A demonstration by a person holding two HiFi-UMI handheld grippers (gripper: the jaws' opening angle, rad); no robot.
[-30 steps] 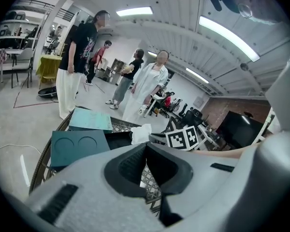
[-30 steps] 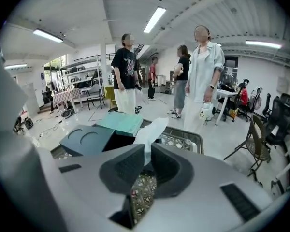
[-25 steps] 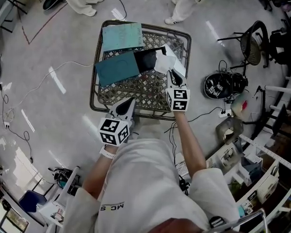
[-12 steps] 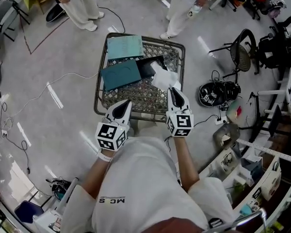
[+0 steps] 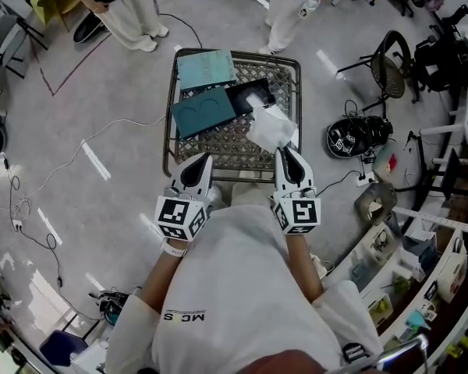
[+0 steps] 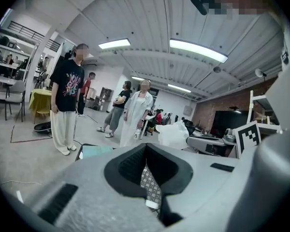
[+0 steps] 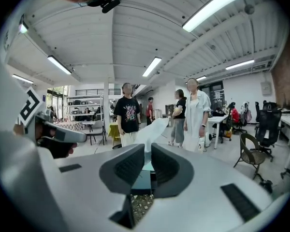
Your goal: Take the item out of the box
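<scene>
A wire basket (image 5: 171,131) stands on the floor and holds a teal box (image 5: 204,109), a lighter teal lid (image 5: 207,68) and a black box (image 5: 246,94). My right gripper (image 5: 285,154) is shut on a white plastic-wrapped item (image 5: 271,127), held up over the basket's near right corner. In the right gripper view the white item (image 7: 152,129) sticks up from between the pads of that gripper (image 7: 147,153). My left gripper (image 5: 201,164) hovers at the basket's near rim, jaws together, holding nothing. The left gripper view shows its tips (image 6: 146,149) meeting and the white item (image 6: 173,134) off to the right.
Several people stand beyond the basket's far side. Cables trail over the floor at the left. A black helmet (image 5: 359,136) and a black chair (image 5: 394,72) sit right of the basket. Shelving with clutter (image 5: 421,271) lines the right side.
Both grippers have risen and drawn back toward the person. The right one has carried the white item up and away from the black box. The left has stayed empty.
</scene>
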